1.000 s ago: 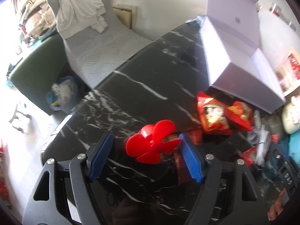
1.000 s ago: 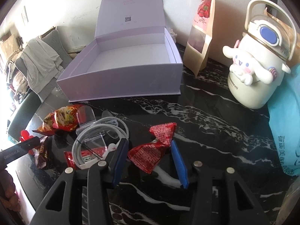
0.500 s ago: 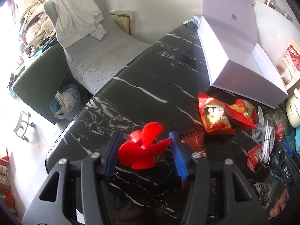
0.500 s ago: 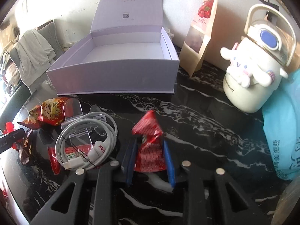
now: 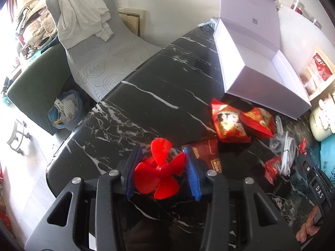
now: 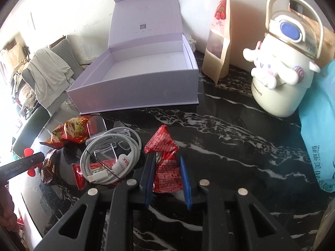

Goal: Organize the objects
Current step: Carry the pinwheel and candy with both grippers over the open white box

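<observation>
Marble, black with white veins, is forming the table (image 5: pixel 146 87) on which everything is being carried. Near its left edge, a red plastic fan propeller (image 5: pixel 159 170) is being gripped between the blue pads of the left gripper (image 5: pixel 162 171), whose jaws are closed on the blades from both sides; whether the propeller is touching the marble cannot be told. To its right, a dark brown wrapped snack (image 6: pixel 47 168) is lying flat, and behind it two red and gold snack packets (image 5: pixel 240 122) are resting just in front of the open lilac box (image 6: pixel 134 93), which is standing empty toward the far edge with its lid raised upright. Further right, a coiled white cable (image 6: pixel 111 156) is being supported on a clear plastic stand (image 6: pixel 98 129), with a small red sachet (image 6: pixel 78 174) partly covered under it. Just beside the cable, a red foil snack pack (image 6: pixel 165 163) is being pinched between the closed jaws of the right gripper (image 6: pixel 166 177), its pointed top standing upward. Behind, near the far right corner, a kraft paper pouch (image 6: pixel 217 41) is leaning upright, then a white cartoon-dog water jug (image 6: pixel 282 67) is standing, and a teal plastic bag (image 6: pixel 318 125) is lying at the right edge.
</observation>
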`<state>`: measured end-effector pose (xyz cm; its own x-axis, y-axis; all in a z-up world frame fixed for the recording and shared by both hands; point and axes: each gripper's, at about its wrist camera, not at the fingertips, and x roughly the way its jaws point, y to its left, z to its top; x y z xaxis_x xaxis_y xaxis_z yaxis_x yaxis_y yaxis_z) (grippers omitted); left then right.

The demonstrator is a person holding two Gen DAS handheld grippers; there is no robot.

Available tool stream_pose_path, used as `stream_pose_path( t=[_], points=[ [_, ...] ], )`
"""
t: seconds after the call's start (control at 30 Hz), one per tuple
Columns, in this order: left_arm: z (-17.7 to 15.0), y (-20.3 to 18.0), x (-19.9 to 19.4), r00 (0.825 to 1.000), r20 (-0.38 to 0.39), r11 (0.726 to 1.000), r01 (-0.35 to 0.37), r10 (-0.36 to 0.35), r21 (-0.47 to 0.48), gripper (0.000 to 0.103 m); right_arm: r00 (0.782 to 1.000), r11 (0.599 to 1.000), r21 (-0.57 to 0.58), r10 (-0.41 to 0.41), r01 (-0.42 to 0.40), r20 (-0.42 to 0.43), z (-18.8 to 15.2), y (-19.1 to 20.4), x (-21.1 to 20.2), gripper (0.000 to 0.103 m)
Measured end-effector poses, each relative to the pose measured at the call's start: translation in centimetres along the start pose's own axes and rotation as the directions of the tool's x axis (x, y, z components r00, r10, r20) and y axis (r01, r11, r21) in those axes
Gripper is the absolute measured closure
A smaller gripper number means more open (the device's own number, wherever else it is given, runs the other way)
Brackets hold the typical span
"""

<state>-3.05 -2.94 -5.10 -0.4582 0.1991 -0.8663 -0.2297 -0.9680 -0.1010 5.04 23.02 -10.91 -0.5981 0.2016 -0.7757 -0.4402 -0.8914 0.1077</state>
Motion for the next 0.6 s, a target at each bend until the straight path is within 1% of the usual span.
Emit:
stream_pose_path(
  t=[0.3,0.47,0.6],
  points=[
    [-0.4,-0.6,-2.3,0.999,0.041,1.000,0.008,-0.009,0.025,0.064,0.999,0.998,-0.061,0.033,-0.030,0.041,-0.2,0.9,-2.4,0.080],
    [-0.6,-1.3,-3.6,0.997,0.066,0.998,0.026,-0.030,0.049,0.064,0.998,0.996,-0.085,0.036,-0.032,0.048,-0.4,1.4,-3.3,0.080],
    [-0.5,-2.1,-4.7,0.995,0.087,0.996,0.045,-0.052,0.073,0.064,0.996,0.993,-0.106,0.057,-0.050,0.064,-0.5,1.7,-4.4,0.080]
  ],
)
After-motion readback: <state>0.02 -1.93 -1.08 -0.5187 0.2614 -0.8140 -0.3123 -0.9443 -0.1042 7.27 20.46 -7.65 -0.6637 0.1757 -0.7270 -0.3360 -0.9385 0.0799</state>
